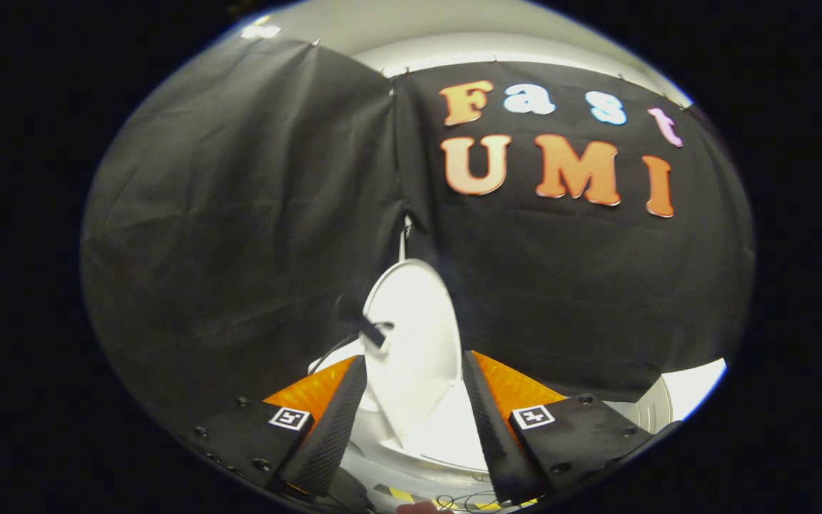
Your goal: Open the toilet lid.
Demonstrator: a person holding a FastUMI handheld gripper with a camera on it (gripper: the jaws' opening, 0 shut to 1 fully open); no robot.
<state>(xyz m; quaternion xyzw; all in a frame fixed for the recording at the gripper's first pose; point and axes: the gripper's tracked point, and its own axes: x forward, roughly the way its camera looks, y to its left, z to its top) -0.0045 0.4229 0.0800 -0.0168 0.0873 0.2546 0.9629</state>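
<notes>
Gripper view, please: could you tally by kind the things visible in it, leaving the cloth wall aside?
Toilet lid, raised upright beyond the open gripper: 1
Toilet bowl rim, between the fingers: 1
Dark handle piece on the lid's edge: 1
Thin cables on the floor: too tangled to count, taken as 1 bundle
Total: 4
</notes>
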